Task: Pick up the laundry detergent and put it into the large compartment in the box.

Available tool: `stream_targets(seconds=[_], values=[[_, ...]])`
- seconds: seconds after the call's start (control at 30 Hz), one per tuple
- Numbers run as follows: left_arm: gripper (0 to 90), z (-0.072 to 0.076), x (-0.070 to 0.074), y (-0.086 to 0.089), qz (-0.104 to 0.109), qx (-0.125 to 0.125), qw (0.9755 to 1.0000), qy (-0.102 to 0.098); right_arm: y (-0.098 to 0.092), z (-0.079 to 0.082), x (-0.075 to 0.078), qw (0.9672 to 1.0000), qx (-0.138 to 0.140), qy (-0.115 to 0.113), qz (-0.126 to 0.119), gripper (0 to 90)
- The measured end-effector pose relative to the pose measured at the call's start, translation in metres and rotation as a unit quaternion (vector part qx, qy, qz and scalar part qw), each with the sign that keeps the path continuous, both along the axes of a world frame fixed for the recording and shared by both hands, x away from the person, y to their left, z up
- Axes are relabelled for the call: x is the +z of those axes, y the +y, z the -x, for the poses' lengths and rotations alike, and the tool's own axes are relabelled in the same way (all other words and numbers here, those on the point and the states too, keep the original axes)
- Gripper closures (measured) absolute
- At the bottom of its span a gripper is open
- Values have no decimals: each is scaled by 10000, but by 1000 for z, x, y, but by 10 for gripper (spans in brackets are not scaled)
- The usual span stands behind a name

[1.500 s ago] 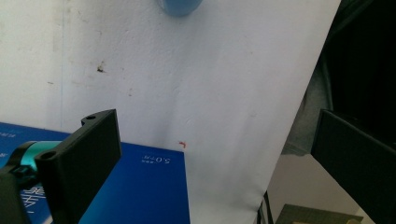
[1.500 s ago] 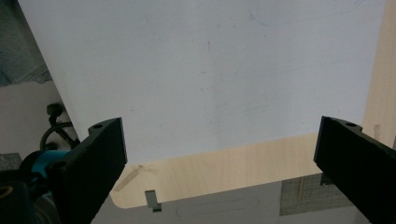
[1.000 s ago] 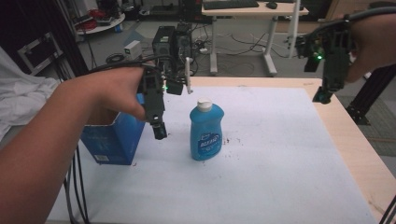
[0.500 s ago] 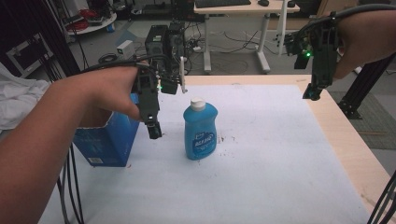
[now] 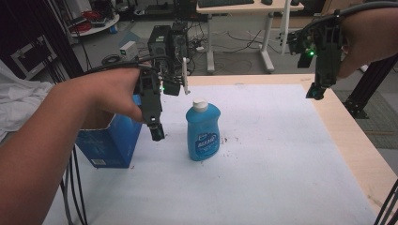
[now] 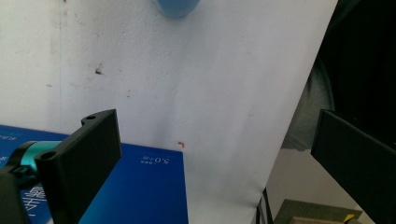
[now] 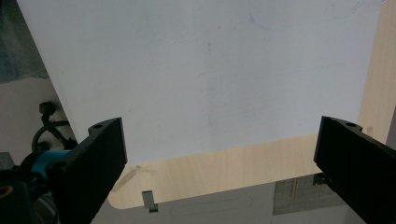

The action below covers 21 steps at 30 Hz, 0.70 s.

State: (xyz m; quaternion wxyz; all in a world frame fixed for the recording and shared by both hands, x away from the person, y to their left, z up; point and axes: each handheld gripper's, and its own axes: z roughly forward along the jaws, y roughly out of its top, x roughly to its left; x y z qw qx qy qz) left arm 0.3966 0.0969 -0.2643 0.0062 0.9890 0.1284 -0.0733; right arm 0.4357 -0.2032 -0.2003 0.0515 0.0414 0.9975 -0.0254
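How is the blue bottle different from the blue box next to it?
The blue bottle is rounded with a white cap on top; the blue box has flat sides and square corners. The bottle is a lighter blue, the box darker. The bottle stands near the middle of the white sheet, while the box sits at its left edge, below the left gripper. Both are blue, carry a printed label and rest on the table.

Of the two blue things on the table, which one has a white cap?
The blue bottle, standing upright on the white sheet. It has a white cap and a label. The other one, the blue box at the table's left edge, has no cap.
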Motion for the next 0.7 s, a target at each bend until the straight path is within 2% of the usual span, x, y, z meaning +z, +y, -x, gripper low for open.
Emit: stream_targets(seconds=[0.17, 0.23, 0.4, 0.57, 0.7], values=[[17, 2, 3, 0, 57, 98, 9999, -61, -2, -2, -1, 10000, -21, -6, 22, 15], [17, 2, 5, 1, 95, 236, 9997, 3, -2, -2, 0, 10000, -6, -29, 3, 15], [17, 4, 12, -1, 158, 490, 9986, -70, -1, 0, 1, 10000, 47, -28, -8, 15], [17, 7, 18, -10, 227, 808, 9964, -78, 0, 0, 1, 10000, 41, -48, -12, 15], [17, 6, 22, -19, 402, 1015, 9940, -61, 1, 0, 0, 10000, 27, -45, 8, 15]])
